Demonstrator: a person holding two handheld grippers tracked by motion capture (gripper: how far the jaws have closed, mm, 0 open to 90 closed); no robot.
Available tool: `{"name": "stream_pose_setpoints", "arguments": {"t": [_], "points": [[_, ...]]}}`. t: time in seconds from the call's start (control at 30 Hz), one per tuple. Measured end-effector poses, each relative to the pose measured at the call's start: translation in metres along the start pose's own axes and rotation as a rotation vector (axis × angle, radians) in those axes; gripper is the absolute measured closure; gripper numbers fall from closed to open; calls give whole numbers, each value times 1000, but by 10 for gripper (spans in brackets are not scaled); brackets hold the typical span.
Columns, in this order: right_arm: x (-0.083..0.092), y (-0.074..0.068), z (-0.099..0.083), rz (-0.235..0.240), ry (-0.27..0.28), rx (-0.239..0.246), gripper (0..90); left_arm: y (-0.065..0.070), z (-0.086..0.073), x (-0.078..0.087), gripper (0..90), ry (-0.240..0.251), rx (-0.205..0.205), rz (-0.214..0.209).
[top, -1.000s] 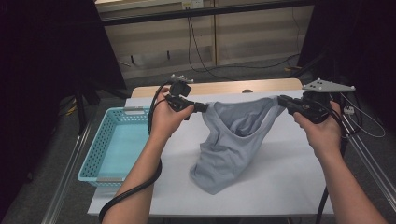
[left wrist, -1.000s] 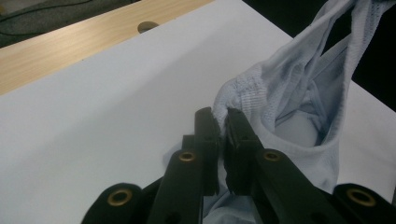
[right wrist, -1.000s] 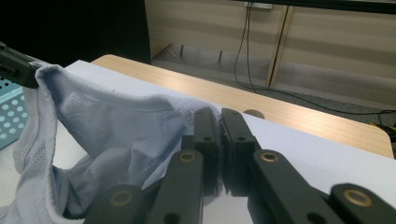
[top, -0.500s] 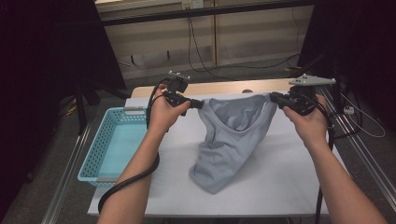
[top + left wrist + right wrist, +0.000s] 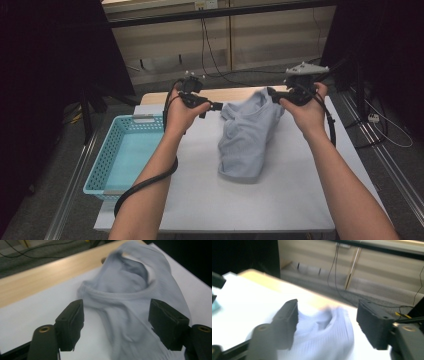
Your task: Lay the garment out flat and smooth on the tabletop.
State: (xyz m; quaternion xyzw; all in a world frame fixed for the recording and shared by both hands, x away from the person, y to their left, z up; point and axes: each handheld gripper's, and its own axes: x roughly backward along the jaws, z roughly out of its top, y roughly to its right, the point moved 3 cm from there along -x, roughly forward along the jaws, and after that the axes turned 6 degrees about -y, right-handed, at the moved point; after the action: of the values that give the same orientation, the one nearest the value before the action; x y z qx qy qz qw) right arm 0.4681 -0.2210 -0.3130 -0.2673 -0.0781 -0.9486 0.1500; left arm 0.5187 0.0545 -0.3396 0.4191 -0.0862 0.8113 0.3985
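A light grey garment (image 5: 247, 140) lies bunched on the white table (image 5: 285, 200), its upper end still slumping between the two grippers. My left gripper (image 5: 215, 106) is just left of the garment's top. Its jaws have just been opening and stand wide; in the left gripper view (image 5: 116, 312) the blurred cloth (image 5: 125, 295) lies beyond and under them, untouched by the pads. My right gripper (image 5: 272, 95) is at the garment's upper right. Its jaws have also just been opening, and in the right gripper view (image 5: 327, 315) the cloth (image 5: 324, 340) sags below the gap.
A turquoise mesh basket (image 5: 100, 157) stands at the table's left edge, beside my left forearm. A bare wooden strip (image 5: 235, 93) runs along the table's far edge. Cables hang on the wall behind. Metal rails run along both sides of the table.
Both grippers moved inward toward each other and let go of the garment's corners. The garment, held stretched between them before, has dropped into a narrower heap on the table.
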Motion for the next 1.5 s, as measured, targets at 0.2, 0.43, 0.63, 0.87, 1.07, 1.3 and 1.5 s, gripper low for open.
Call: {"name": "stream_pose_setpoints", "arguments": {"t": [0.2,0.43,0.63,0.87,1.07,1.3,1.5], "points": [[6,-7,-51,42,-64,-21,247,15,-38,-12,195,-38,-4,-27],[17,-11,-97,73,-84,-39,210,25,-72,-24,175,-74,-37,-31],[15,-19,-127,99,-105,-38,192,33,-89,-29,170,-71,-67,-31],[12,-31,-155,103,-129,-6,177,37,-109,-32,166,-66,-96,-15],[9,-35,-168,125,-157,-21,172,41,-124,-33,159,-51,-99,-18],[9,-38,-171,114,-161,-18,164,44,-136,-36,159,-76,-119,-15],[10,-40,-175,124,-170,-18,164,49,-140,-37,159,-81,-136,-18]]}}
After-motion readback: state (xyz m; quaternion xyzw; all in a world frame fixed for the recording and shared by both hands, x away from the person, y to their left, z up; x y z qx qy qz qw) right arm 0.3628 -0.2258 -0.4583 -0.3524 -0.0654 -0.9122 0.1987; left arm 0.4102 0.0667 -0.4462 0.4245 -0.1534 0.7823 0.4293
